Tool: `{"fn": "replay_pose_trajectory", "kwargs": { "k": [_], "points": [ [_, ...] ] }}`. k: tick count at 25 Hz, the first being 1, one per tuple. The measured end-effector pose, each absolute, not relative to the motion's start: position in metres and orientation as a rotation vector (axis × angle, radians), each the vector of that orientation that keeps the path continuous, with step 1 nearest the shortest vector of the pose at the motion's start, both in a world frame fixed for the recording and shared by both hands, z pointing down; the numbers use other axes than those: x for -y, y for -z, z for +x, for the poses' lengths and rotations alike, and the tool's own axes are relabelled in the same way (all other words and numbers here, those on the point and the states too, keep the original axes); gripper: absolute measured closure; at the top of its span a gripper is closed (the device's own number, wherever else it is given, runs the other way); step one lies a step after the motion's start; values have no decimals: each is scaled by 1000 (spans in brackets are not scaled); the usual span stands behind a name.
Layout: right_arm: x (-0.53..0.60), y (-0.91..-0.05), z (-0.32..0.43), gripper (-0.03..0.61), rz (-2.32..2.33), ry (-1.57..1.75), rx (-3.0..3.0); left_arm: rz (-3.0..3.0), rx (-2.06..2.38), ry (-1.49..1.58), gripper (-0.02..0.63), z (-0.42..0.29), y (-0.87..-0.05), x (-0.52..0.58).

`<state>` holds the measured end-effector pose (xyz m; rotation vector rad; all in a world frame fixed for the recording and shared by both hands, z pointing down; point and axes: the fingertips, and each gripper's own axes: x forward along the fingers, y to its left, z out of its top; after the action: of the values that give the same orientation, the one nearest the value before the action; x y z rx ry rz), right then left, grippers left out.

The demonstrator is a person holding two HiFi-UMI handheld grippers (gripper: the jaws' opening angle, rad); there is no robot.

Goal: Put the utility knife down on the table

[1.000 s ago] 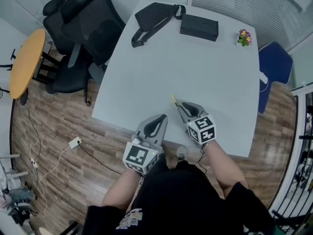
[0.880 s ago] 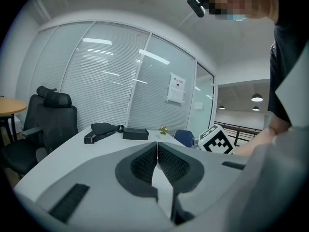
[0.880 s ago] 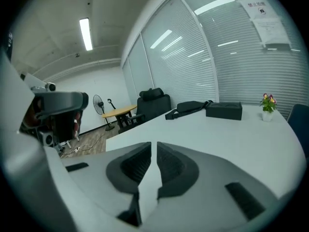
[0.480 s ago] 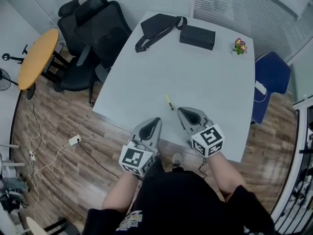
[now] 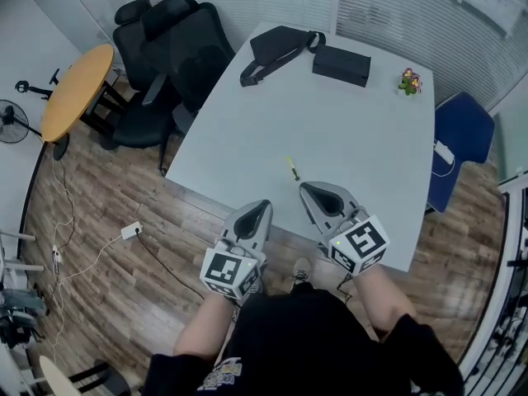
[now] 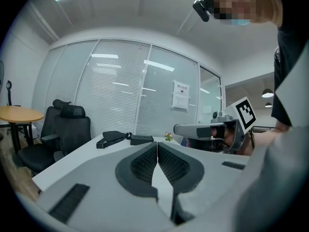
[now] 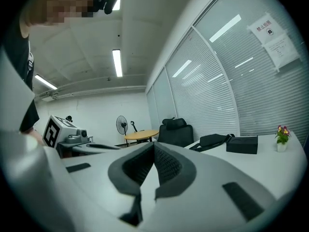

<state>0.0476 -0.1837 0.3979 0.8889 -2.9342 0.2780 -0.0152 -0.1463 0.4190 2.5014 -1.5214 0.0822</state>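
Observation:
A small yellow utility knife [image 5: 292, 169] lies alone on the white table [image 5: 346, 114], near its front edge. My right gripper [image 5: 313, 190] hovers just behind and right of the knife, apart from it, jaws shut on nothing. My left gripper [image 5: 262, 207] hangs at the table's front edge, left of the right one, also shut and empty. In the left gripper view the shut left gripper [image 6: 157, 146] points across the table, with the right gripper's body to its right. The right gripper view shows the shut right gripper [image 7: 154, 148] and no knife.
A black sling bag [image 5: 276, 45], a black case [image 5: 341, 65] and a small flower pot [image 5: 407, 81] sit at the table's far end. Black office chairs [image 5: 177, 48] and a round wooden table [image 5: 76, 89] stand left. A blue chair [image 5: 458, 143] is at right.
One second ago the right gripper held the knife. It has let go and drawn back toward the person, leaving the knife on the table. The left gripper barely moved.

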Motion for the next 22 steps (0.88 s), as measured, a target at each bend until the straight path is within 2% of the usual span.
{"fn": "replay_pose_trajectory", "kwargs": {
  "k": [22],
  "points": [
    [78,-402,-11,575,1356,-263,2723,2731,1127,-20,607,-83,-409,66]
  ]
}}
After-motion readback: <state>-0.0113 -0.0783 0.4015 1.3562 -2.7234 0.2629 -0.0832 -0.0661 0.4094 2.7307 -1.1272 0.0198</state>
